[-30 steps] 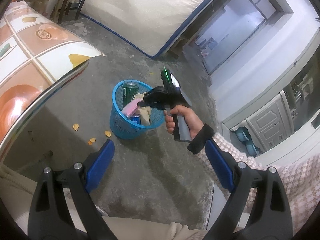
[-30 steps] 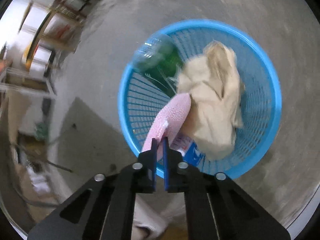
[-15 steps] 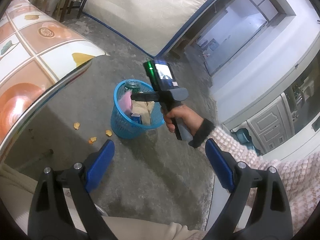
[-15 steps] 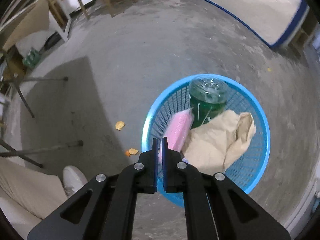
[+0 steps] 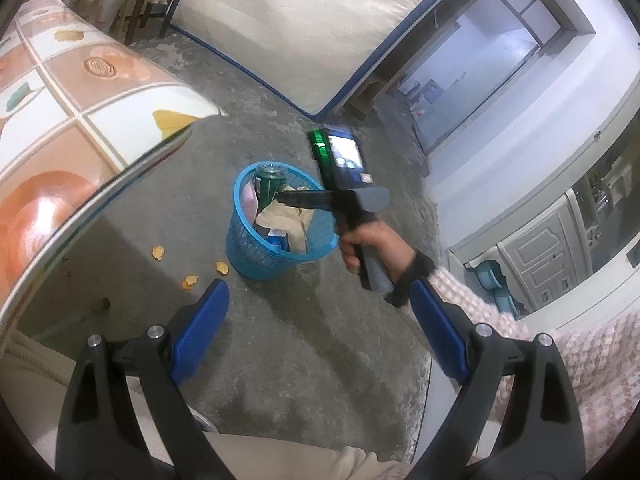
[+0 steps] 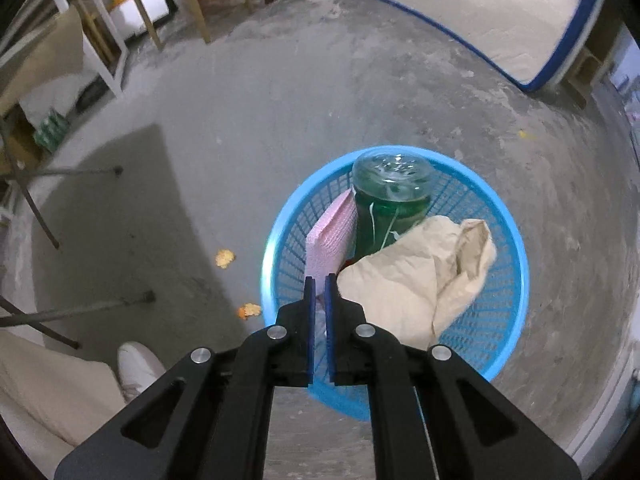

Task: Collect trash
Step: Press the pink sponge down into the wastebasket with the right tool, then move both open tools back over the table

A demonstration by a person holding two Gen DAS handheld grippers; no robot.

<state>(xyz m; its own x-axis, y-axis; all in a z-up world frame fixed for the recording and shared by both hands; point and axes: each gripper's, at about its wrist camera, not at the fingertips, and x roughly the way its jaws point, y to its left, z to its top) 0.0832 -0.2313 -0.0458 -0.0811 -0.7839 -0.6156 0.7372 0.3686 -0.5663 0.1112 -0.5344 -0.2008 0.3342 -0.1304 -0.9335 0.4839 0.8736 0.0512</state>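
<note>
A blue plastic basket (image 6: 508, 292) stands on the concrete floor; it also shows in the left wrist view (image 5: 248, 252). Inside it are a green bottle (image 6: 390, 200), a pink sponge (image 6: 330, 236), crumpled beige paper (image 6: 420, 280) and a blue carton (image 5: 279, 239). My right gripper (image 6: 319, 280) hovers over the basket's near rim, its jaws almost closed and holding nothing; the left wrist view shows it (image 5: 286, 197) above the basket. My left gripper (image 5: 320, 320) is open and empty, held back over the floor.
Orange scraps (image 6: 225, 258) lie on the floor left of the basket, also in the left wrist view (image 5: 190, 281). A patterned table (image 5: 80, 120) is at left. A mattress (image 6: 480, 12) leans at the back. Table legs (image 6: 32, 200) and my shoe (image 6: 136, 364) are near.
My right gripper has let go of the pink sponge, which now stands in the basket, and has lifted up and back from it. The left gripper has stayed in place.
</note>
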